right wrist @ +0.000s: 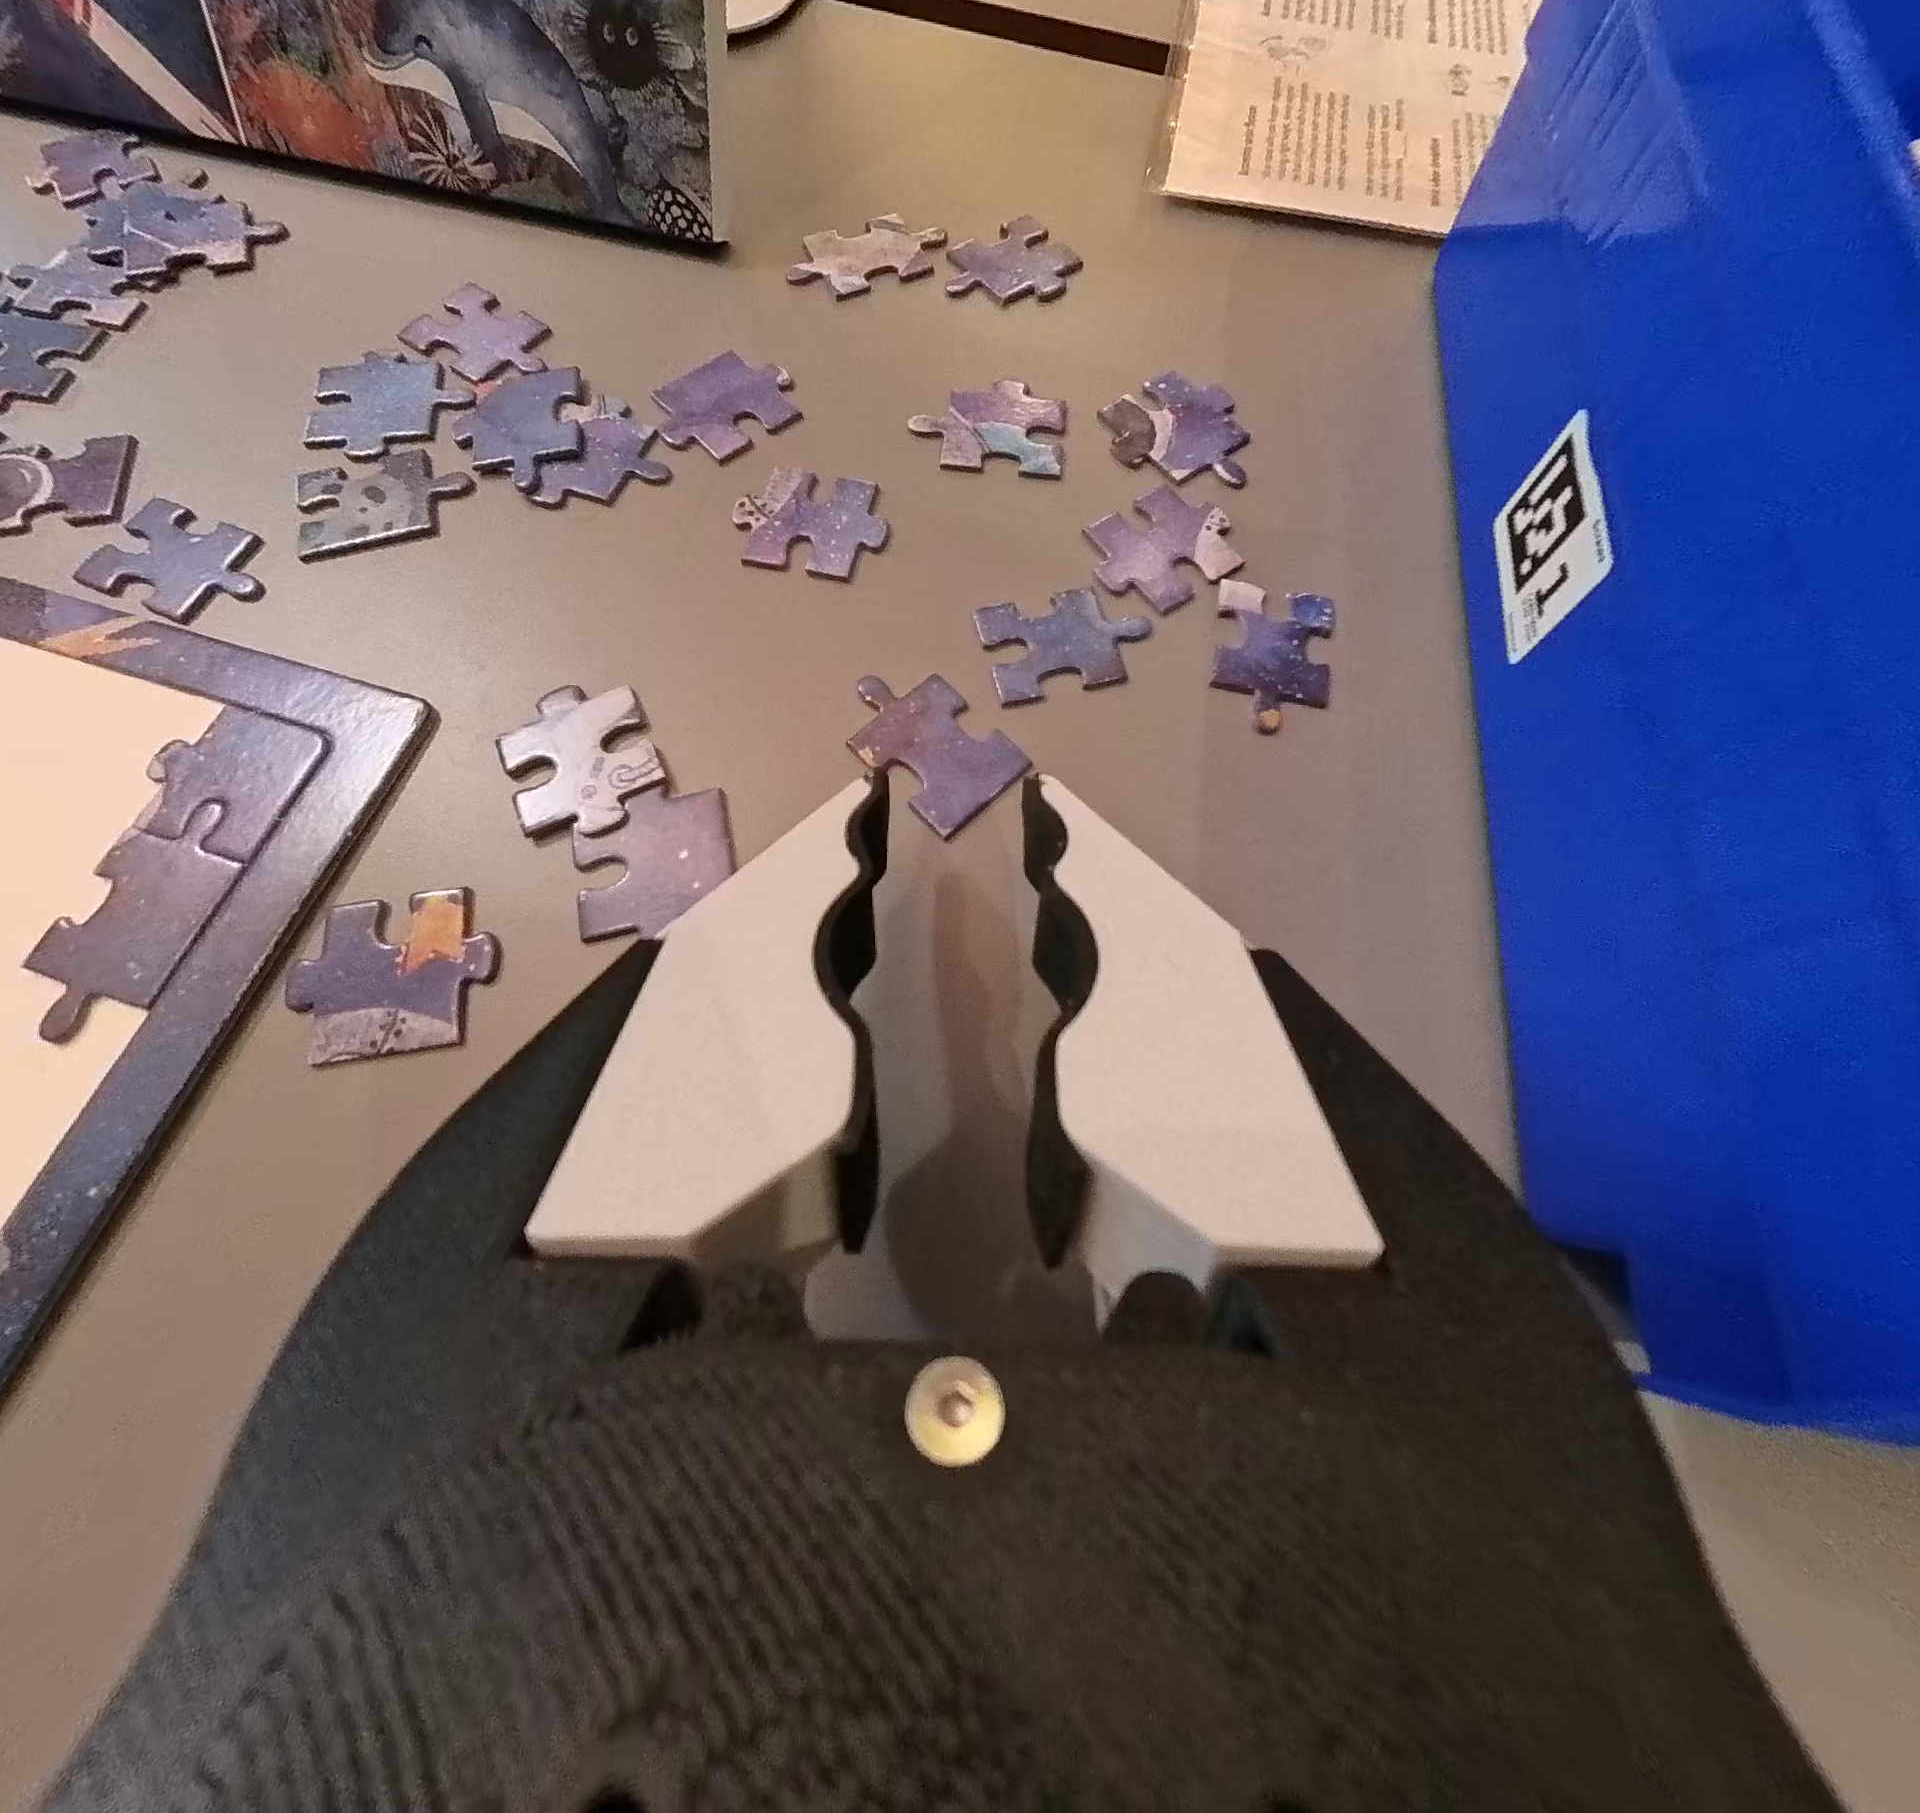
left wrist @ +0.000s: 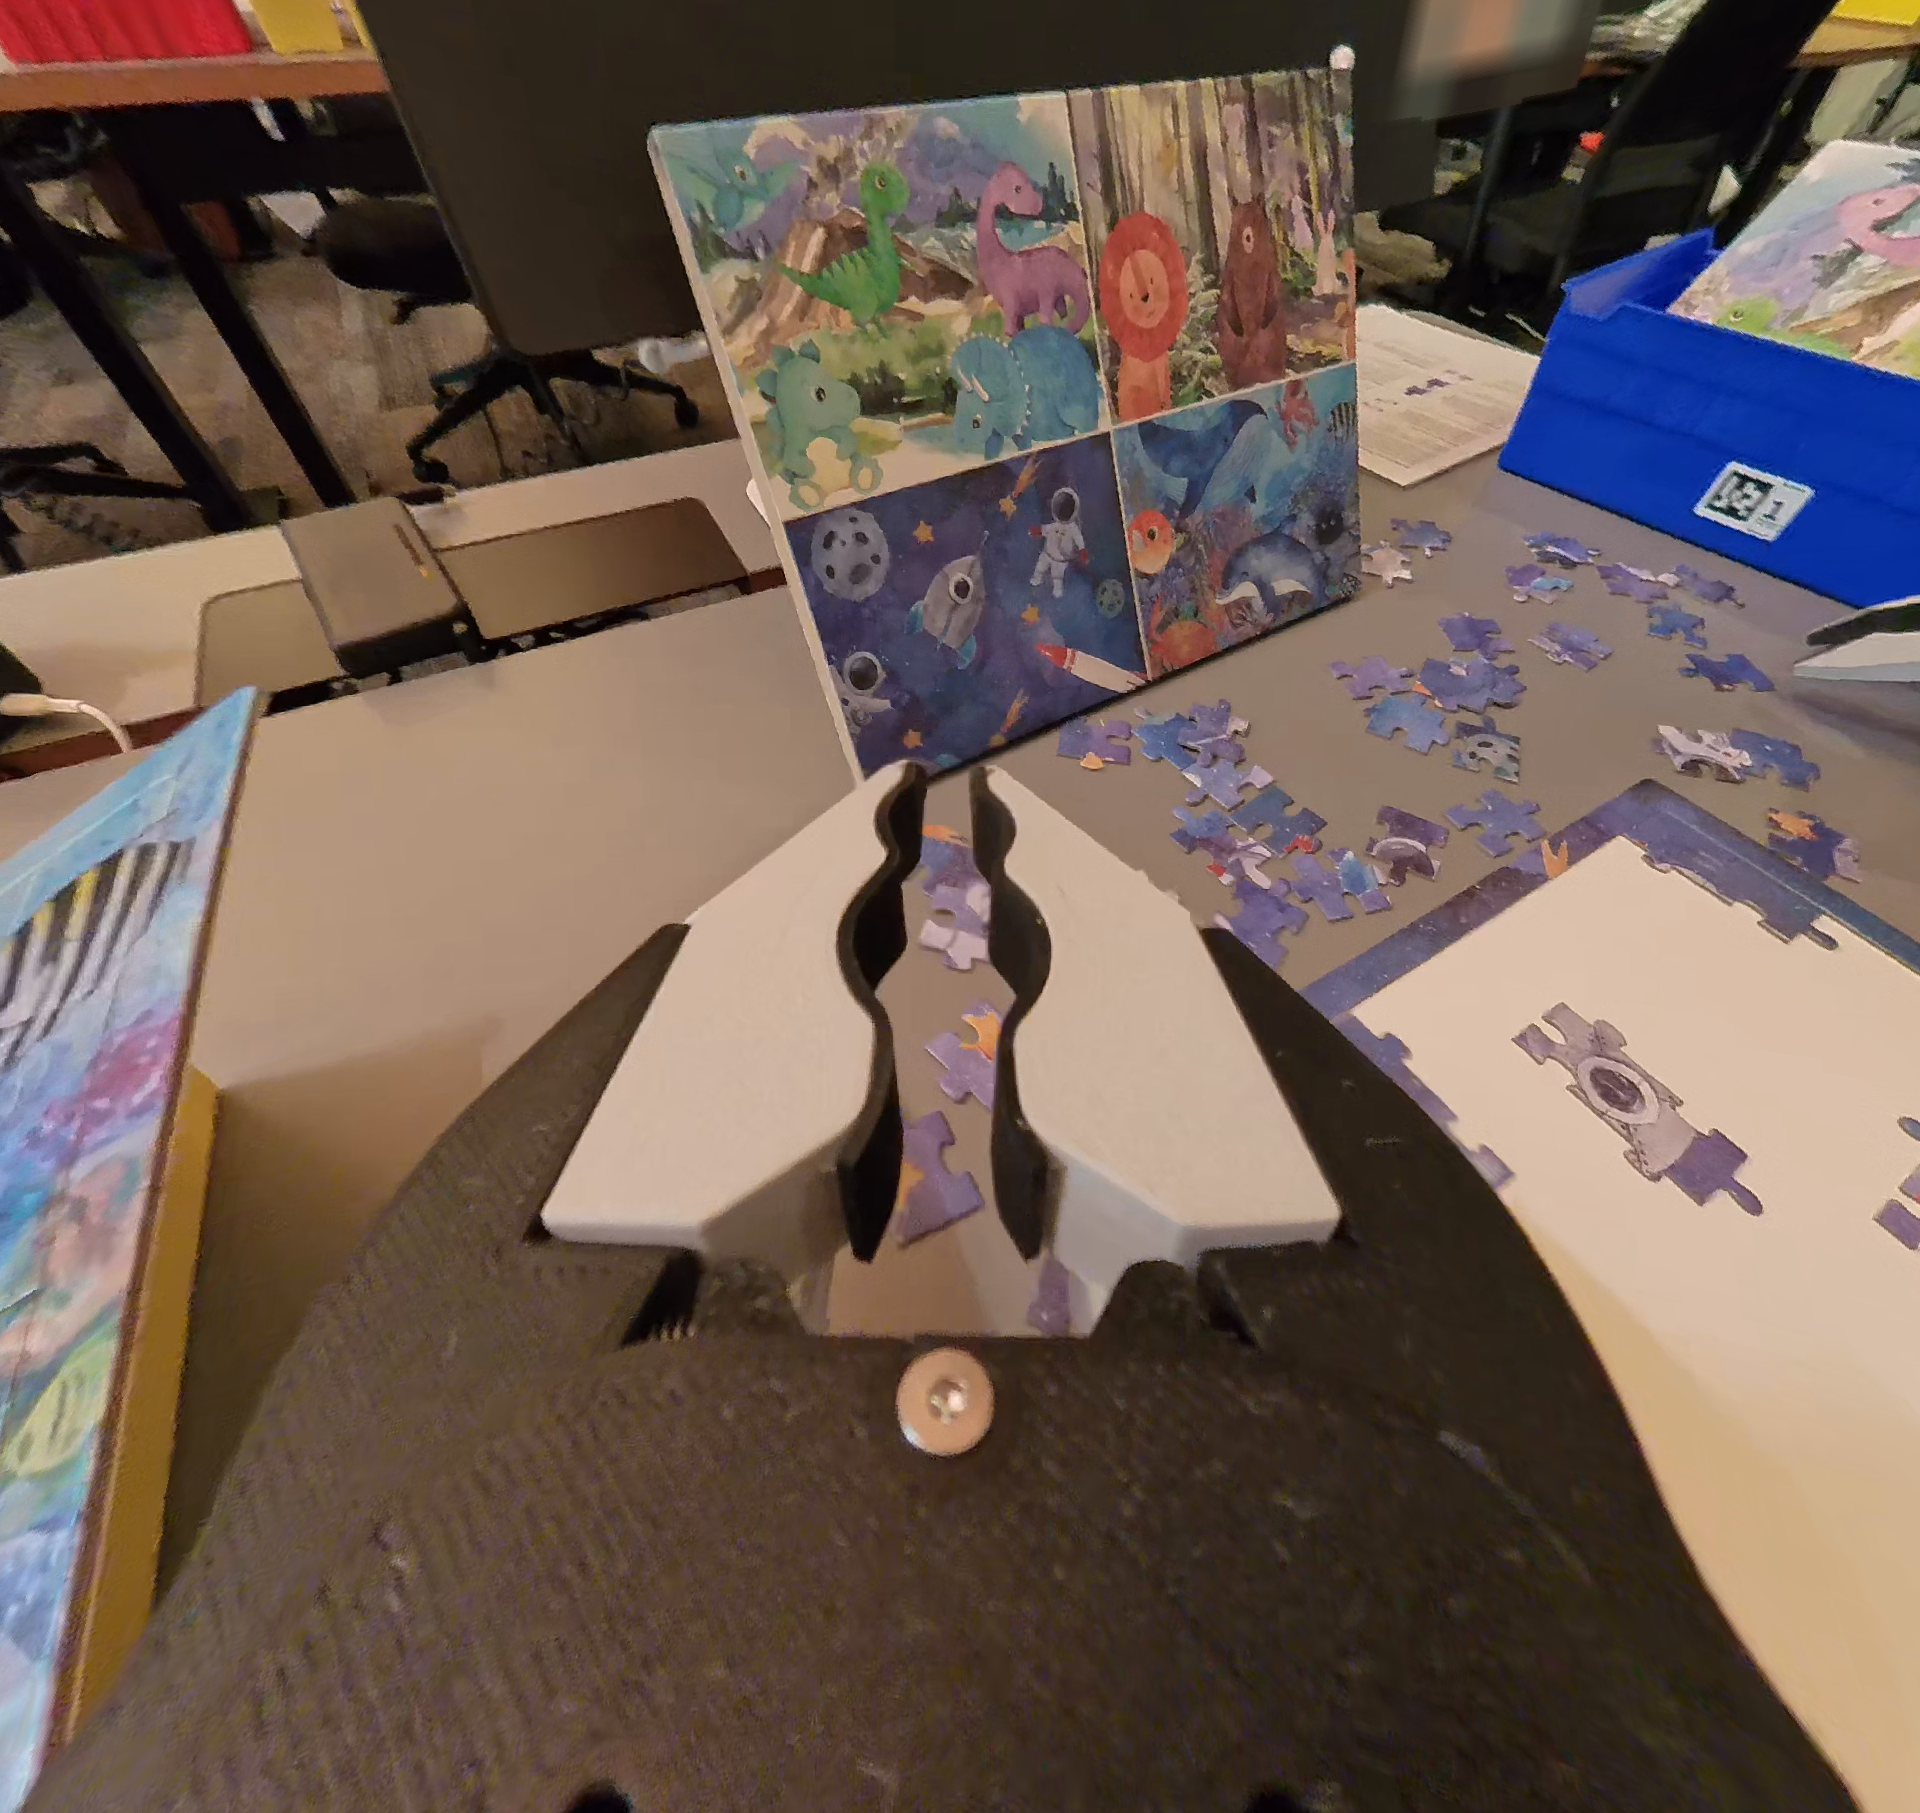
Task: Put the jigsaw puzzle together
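My right gripper (right wrist: 951,781) is shut on a dark blue-purple puzzle piece (right wrist: 940,750), which lies flat between its fingertips with both pads against its edges. Several loose space-themed pieces (right wrist: 810,516) lie scattered on the grey table (right wrist: 665,620) ahead of it. My left gripper (left wrist: 948,776) has its jaws narrowly apart with nothing between them. It hovers over loose pieces (left wrist: 961,1046), near the foot of an upright picture board (left wrist: 1018,413). A puzzle frame (left wrist: 1621,1088) with a white backing and a few joined pieces (left wrist: 1636,1103) lies to its right; the frame also shows in the right wrist view (right wrist: 260,755).
A blue bin (right wrist: 1704,620) with a tag stands close on the right, also in the left wrist view (left wrist: 1704,454). A printed sheet (right wrist: 1340,59) lies behind it. A finished sea-themed puzzle board (left wrist: 94,1140) lies at the left. Chairs and desks stand beyond. The left gripper's tips are roughly 45 cm from the right gripper's.
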The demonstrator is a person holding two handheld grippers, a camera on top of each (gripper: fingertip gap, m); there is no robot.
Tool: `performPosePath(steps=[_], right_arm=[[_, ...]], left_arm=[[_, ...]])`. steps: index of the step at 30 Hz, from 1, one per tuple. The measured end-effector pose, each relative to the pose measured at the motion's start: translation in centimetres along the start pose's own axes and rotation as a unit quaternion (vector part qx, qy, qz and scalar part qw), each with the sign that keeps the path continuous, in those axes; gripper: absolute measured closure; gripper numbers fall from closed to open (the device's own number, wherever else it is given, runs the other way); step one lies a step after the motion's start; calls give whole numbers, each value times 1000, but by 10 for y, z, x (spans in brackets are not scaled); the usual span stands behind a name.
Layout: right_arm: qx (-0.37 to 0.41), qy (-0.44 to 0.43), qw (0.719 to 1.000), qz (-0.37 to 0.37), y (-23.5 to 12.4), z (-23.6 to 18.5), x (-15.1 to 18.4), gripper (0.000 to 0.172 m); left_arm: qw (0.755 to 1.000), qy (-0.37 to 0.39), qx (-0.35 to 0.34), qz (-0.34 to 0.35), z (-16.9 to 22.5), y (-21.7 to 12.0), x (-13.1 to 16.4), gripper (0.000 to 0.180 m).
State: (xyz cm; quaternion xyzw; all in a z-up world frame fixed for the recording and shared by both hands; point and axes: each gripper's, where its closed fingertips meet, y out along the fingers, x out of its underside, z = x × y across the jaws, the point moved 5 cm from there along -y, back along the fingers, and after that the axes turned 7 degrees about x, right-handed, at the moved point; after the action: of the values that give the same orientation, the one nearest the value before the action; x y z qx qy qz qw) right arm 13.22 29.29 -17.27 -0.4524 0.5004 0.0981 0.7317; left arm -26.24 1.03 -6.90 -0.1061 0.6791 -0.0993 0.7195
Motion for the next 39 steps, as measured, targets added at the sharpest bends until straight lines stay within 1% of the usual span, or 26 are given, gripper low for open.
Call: performPosePath(steps=[2,5,8,12,15,22,31,39], right_arm=[[-1,0,1000,2,0,0,0,148],[-1,0,1000,6,-1,0,-1,148],[-2,2,1000,12,-3,0,-2,148],[-3,3,1000,19,-5,1,-3,148],[-4,1,1000,24,-6,0,-4,148],[-6,1,999,38,-11,-2,-7,148],[-11,6,998,57,-17,-4,-9,148],[-23,-16,995,97,-23,-12,-17,143]], left_arm=[[1000,9,-18,16,-5,3,3,180],[1000,-4,-21,15,-11,13,16,180],[1000,-19,-16,6,-15,21,27,180],[999,-20,-28,-4,-21,26,37,180],[999,-37,-25,-25,-27,28,46,180],[998,-55,-37,-24,-37,23,51,180],[997,-34,-54,-39,-37,23,56,180],[997,-32,-62,-30,-38,18,55,180]])
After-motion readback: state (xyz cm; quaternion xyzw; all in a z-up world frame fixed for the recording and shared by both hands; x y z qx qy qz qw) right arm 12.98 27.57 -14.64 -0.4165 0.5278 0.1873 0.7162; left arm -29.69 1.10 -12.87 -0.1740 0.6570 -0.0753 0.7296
